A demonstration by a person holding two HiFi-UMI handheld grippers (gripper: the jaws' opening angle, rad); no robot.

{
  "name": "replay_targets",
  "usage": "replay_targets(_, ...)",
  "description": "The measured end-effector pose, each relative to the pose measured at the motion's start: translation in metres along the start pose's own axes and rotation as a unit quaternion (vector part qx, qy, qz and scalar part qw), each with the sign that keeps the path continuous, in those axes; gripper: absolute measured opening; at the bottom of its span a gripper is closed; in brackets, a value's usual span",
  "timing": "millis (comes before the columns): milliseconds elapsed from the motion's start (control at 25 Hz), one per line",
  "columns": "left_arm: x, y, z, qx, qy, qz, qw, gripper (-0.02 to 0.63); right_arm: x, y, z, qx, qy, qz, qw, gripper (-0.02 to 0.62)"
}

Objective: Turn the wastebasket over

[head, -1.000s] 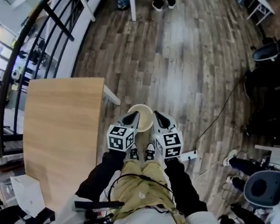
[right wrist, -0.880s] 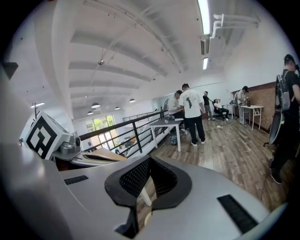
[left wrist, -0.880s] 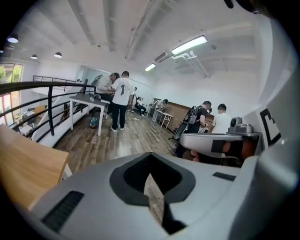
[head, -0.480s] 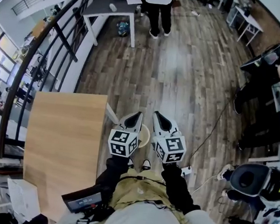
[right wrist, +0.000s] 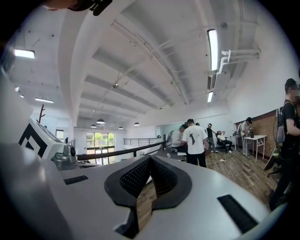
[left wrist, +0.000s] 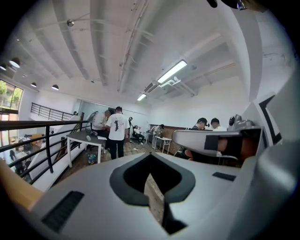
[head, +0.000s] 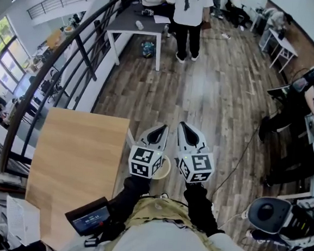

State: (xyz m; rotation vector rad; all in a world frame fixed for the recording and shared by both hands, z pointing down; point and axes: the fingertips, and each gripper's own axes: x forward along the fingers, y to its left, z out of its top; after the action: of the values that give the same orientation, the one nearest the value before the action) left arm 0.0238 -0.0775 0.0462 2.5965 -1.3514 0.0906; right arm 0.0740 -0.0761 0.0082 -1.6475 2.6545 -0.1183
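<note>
Below the jaw tips, down on the wood-plank floor (head: 214, 100), the round, pale cream wastebasket (head: 166, 168) now shows only as a sliver of rim between the two marker cubes. A second ago much more of it was in view just under the jaws. The left gripper (head: 157, 134) and right gripper (head: 187, 133) have both lifted well clear and point out across the room. Each pair of jaws is closed to a thin slit, gripping nothing. That suggests the handling is over, but I cannot tell whether the basket sits mouth-down.

Worn wood-plank floor (head: 220, 95), slight sheen. Pale wood desk (head: 72, 158), smooth, matt. Smooth matt grey plastic on left tool (head: 159, 130) and right tool (head: 186, 129). Black metal railing (head: 54, 59).
</note>
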Motion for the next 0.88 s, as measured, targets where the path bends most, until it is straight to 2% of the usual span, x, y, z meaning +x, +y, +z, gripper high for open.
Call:
replay_targets(320,-0.01,0.022,0.039,0.019,-0.039,0.005,0.999,0.002,0.017,0.019,0.038,-0.031,-0.042,-0.002,0.999,0.018)
replay_targets(560,-0.008,0.019,0.056,0.026,-0.06,0.0,0.9979,0.002,0.024,0.021,0.054,-0.045,-0.054,0.005,0.998,0.018)
replay_targets(880,-0.012,0.022,0.077,0.045,-0.08,0.001,0.9958,0.002,0.023,0.02,0.076,-0.051,-0.08,-0.007,0.995,0.018)
